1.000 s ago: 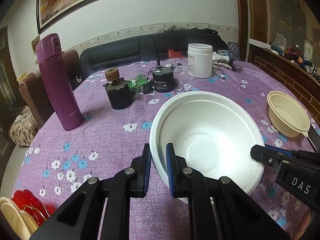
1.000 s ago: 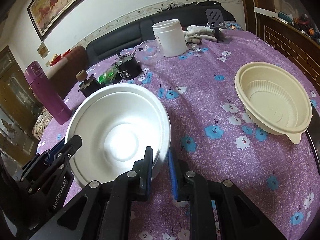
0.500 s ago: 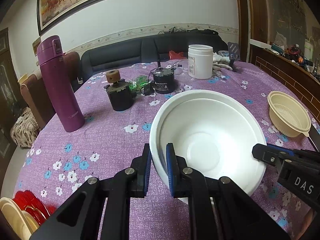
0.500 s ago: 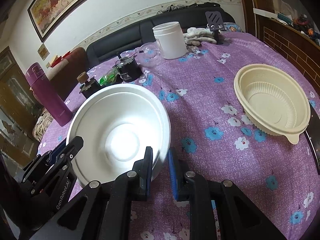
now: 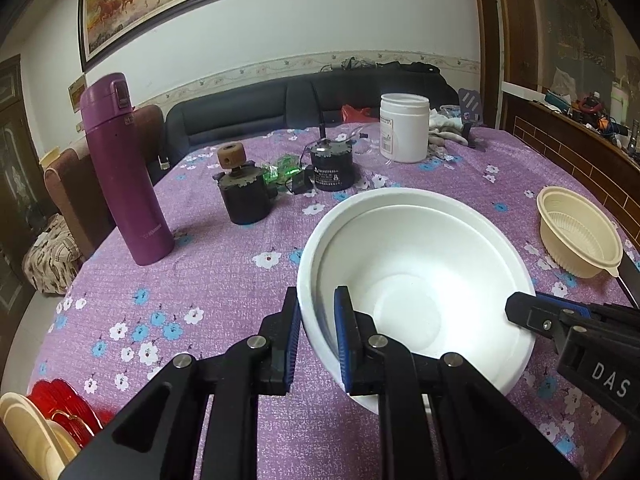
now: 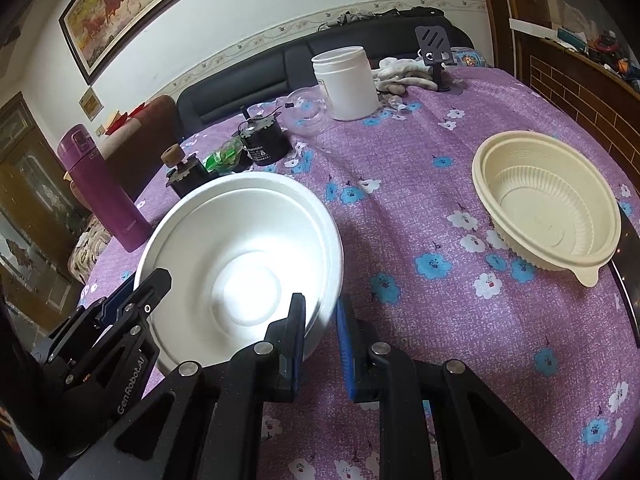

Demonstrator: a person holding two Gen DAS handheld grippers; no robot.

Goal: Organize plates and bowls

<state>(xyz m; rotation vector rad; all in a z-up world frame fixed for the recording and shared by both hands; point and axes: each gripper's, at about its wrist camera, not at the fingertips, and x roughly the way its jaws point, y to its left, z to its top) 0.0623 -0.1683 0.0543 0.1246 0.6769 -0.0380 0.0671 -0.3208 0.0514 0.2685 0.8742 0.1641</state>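
White bowl [image 5: 416, 280]; cream ribbed bowl [image 6: 548, 204]; purple flask [image 5: 120, 168]; white jar [image 5: 404, 128]; purple bench cloth [image 6: 400, 168] with blue and white flowers; black hand-held gripper [image 5: 316, 340], blue pads.

Bowl [image 5: 416, 280] held near centre over table [image 5: 208, 280]; second bowl [image 5: 576, 232] set right; flask [image 5: 124, 172] far left; jar [image 5: 404, 128] far behind.

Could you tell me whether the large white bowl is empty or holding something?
Empty. The white bowl shows only its bare, glossy inside and flat bottom in both wrist views; nothing lies in it.
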